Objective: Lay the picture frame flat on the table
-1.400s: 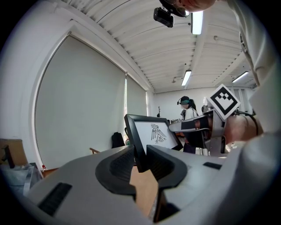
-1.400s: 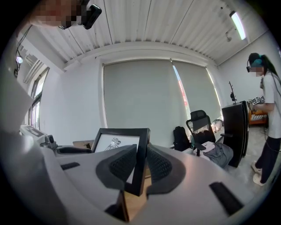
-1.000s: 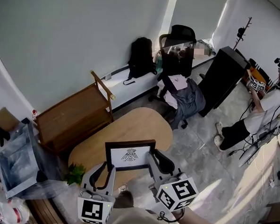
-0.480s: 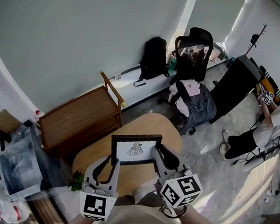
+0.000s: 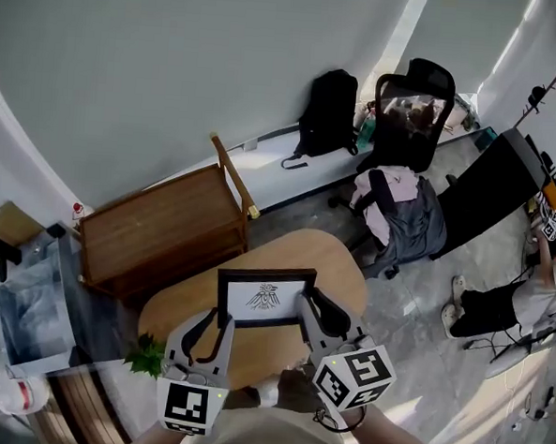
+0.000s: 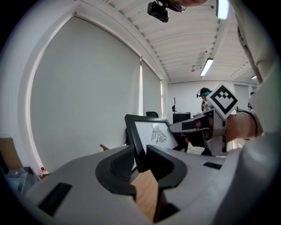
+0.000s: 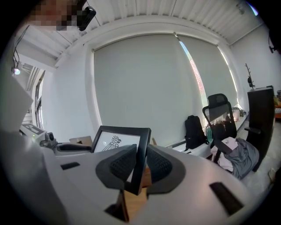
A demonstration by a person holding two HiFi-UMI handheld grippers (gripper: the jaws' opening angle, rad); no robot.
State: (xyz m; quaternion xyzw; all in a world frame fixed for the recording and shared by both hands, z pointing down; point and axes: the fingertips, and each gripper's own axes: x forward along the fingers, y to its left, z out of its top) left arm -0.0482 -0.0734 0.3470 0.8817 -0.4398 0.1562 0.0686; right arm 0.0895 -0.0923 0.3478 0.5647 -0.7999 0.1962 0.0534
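A black picture frame (image 5: pixel 266 298) with a white print of a bird-like figure stands tilted over the oval wooden table (image 5: pixel 327 257). My left gripper (image 5: pixel 223 322) is shut on the frame's left edge, and my right gripper (image 5: pixel 304 312) is shut on its right edge. In the left gripper view the frame (image 6: pixel 151 133) rises from between the jaws of the left gripper (image 6: pixel 139 161), with the right gripper (image 6: pixel 206 128) at its far side. In the right gripper view the frame's edge (image 7: pixel 142 151) sits clamped in the right gripper (image 7: pixel 139 165). The frame's bottom edge is hidden.
A small green plant (image 5: pixel 146 357) stands at the table's left end. A wooden rack (image 5: pixel 155 232) and a plastic bin (image 5: pixel 29 300) lie to the left. An office chair (image 5: pixel 412 103), a backpack (image 5: pixel 327 111), piled clothes (image 5: pixel 401 210) and a black cabinet (image 5: pixel 491 197) are beyond.
The head view has swung, so the room has drifted rightward in the picture. Both grippers keep their hold on the frame, which has barely shifted over the table.
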